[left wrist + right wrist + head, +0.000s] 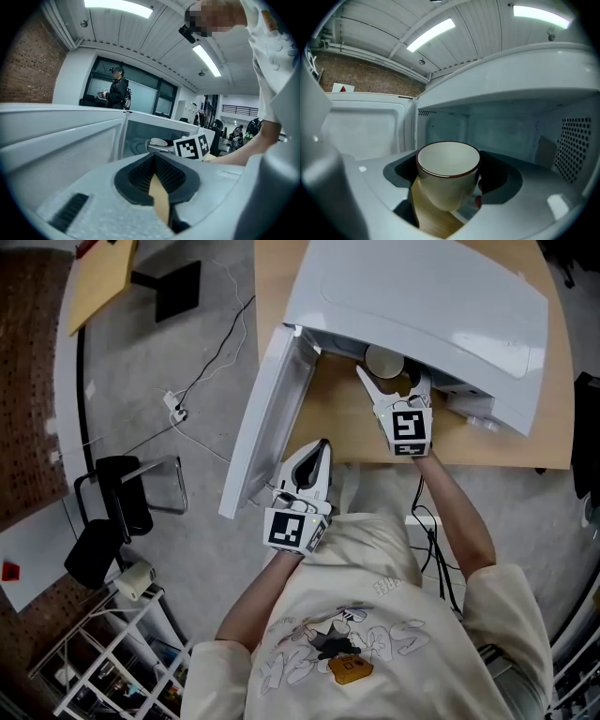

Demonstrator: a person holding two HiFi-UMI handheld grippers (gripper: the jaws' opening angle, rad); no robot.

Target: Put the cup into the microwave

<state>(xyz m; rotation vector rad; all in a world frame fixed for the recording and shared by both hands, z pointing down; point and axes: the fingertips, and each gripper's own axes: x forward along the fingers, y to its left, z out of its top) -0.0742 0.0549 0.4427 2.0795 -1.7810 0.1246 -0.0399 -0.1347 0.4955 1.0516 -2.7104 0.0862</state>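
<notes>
From the head view, my right hand-held gripper (392, 381) is clamped on the cup (384, 362) and holds it at the mouth of the microwave (422, 306), under the front edge of the housing. The door (267, 418) hangs wide open to the left. My left hand-held gripper (322, 448) is beside the door's lower end, just off the edge of the wooden worktop (347, 427), well apart from the cup.

In the left gripper view, my jaws are pressed together with nothing between them. Past them I see the open door, the cavity, and the cup's rim next to the right gripper's marker cube (192, 146).

In the right gripper view, the cup sits upright between my wide-spread jaws, gripped across its body below the dark red rim. It looks empty. The white cavity lies straight ahead, but bare wood shows beneath the cup, so I judge it is not yet over the microwave floor.

It looks like glazed ceramic: stiff, fairly weighty, smooth enough to slip and likely to chip if knocked. It tapers toward the base, so the wide upper body is the safest place to hold.
</notes>
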